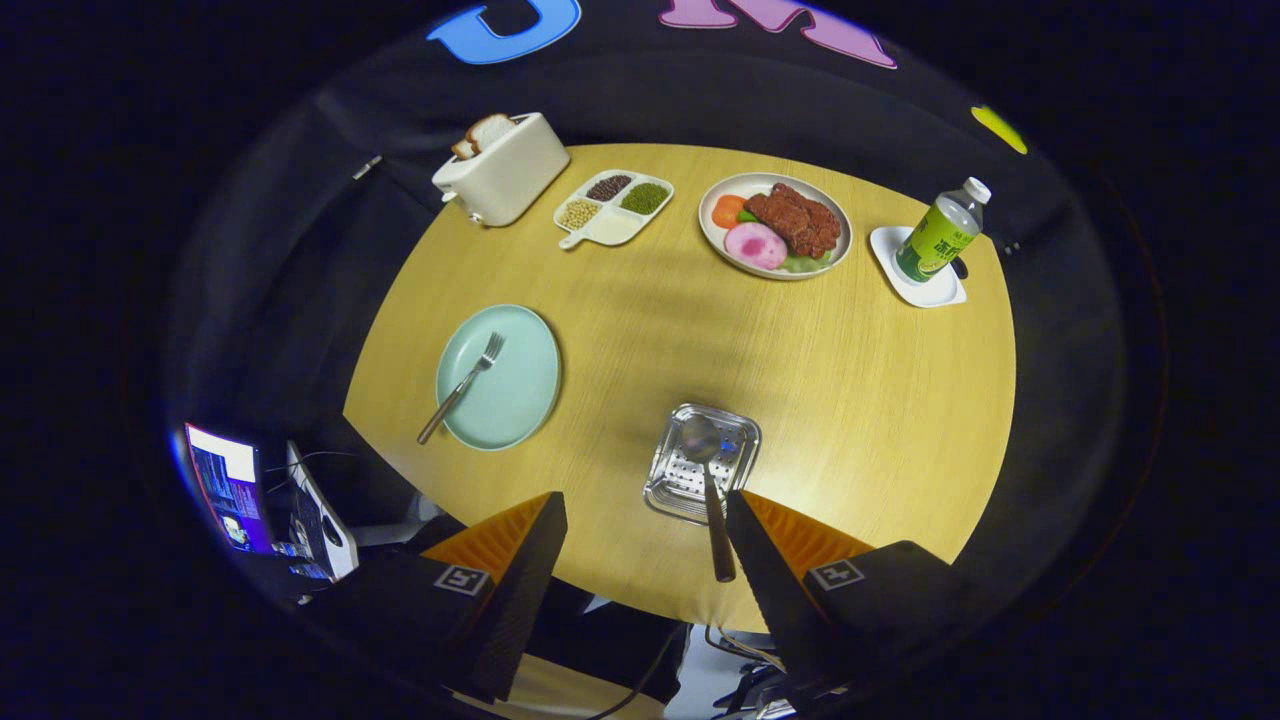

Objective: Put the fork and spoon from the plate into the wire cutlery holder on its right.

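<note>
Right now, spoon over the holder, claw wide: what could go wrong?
1. The spoon stands in the wire cutlery holder with its handle leaning toward the claw; a finger could clip it and tip the holder.
2. The fork overhangs the green plate rim, so a nudge may flip it off.

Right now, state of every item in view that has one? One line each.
gripper: open, fingers spread, holding nothing
spoon: standing in the holder, bowl down, handle leaning by one finger
wire cutlery holder: upright, holds the spoon
fork: lying on the plate, handle over the rim
green plate: holds the fork
toaster: bread in the slot
bottle: upright on a coaster, capped
</note>
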Motion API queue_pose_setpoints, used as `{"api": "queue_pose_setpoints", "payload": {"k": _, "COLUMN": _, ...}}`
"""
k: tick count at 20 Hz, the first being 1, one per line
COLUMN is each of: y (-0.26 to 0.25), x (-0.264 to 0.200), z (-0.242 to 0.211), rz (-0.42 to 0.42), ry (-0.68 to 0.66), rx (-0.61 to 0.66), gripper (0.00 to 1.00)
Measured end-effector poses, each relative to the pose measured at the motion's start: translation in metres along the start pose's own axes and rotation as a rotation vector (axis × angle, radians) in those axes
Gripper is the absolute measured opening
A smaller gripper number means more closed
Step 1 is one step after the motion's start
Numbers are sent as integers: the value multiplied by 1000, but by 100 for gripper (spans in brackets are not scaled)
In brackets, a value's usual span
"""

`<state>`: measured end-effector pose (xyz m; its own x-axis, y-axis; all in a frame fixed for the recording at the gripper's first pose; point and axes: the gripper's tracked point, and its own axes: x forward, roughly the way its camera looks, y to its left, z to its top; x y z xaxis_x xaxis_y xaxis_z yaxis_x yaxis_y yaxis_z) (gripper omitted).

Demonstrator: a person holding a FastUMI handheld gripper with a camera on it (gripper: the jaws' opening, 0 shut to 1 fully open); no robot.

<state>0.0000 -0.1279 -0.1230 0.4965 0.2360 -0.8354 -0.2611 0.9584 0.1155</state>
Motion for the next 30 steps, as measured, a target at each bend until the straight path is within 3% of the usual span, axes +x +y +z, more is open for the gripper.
{"api": "queue_pose_setpoints", "payload": {"k": 6, "y": 63, "x": -16, "z": 20, "rz": 56, "ry": -152, "rx": 33, "gripper": 99}}
{"api": "queue_pose_setpoints", "payload": {"k": 13, "y": 139, "x": 22, "z": 40, "rz": 58, "ry": -239, "rx": 31, "gripper": 99}}
{"api": "queue_pose_setpoints", "payload": {"k": 20, "y": 204, "x": 104, "z": 22, "rz": 55, "ry": -145, "rx": 60, "gripper": 99}}
{"api": "queue_pose_setpoints", "payload": {"k": 27, "y": 215, "x": 184, "z": 17, "rz": -29, "ry": -56, "rx": 156, "gripper": 99}}
{"api": "queue_pose_setpoints", "payload": {"k": 30, "y": 229, "x": 206, "z": 25, "rz": -26, "ry": -41, "rx": 183, "gripper": 99}}
